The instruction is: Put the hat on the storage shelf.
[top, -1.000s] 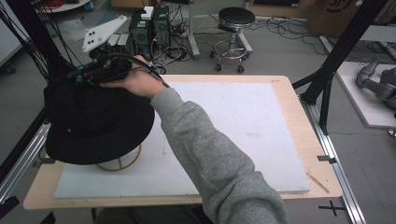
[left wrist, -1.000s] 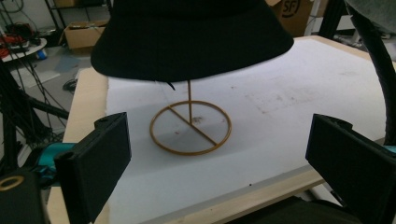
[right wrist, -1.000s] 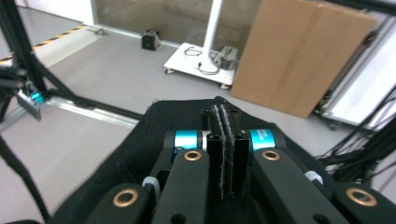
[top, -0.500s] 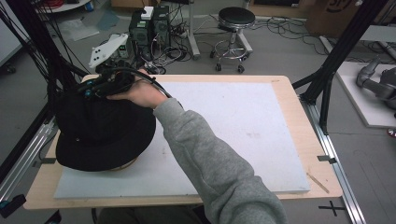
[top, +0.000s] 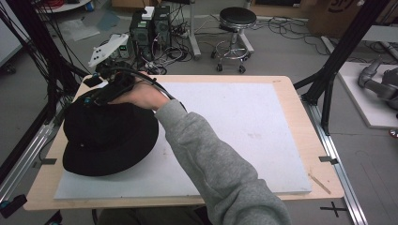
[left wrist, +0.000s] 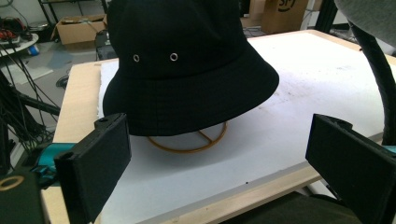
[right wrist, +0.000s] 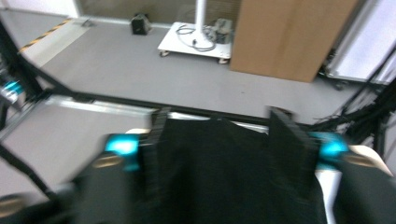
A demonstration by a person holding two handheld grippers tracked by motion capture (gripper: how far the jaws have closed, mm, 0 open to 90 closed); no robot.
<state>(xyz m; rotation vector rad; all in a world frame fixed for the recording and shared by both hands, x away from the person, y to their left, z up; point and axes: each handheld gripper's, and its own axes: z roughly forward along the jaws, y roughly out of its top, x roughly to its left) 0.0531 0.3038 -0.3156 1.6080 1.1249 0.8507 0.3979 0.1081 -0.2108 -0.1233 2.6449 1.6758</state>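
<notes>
The biggest risk is the black bucket hat (top: 109, 137) sliding or tipping off the wooden ring stand (left wrist: 189, 140) beneath it. It sits on that stand rather than flat on the white mat (top: 244, 126), and in the left gripper view the ring peeks out under the near brim, so the hat may be seated off-centre. A nudge from the right gripper (top: 101, 93) as it leaves could pull it askew. That gripper sits at the hat's far edge, and its jaws have just been opening — in the right gripper view they stand apart with black cloth between them, though the blur hides whether the pads are clear of the fabric. If a pad catches the brim, lifting away would drag the hat along. A smaller worry is the trailing cable (top: 141, 77), which arcs just beside the hat's far rim and could snag it.

The hat is soft, dark cloth with a rounded crown, a downturned brim and two small metal eyelets (left wrist: 173, 57) on its side. It covers the left part of the mat, close to the table's (top: 300, 108) left edge.

The left gripper (left wrist: 224, 172) waits wide open and empty — level with the stand, on the near side of the hat.
</notes>
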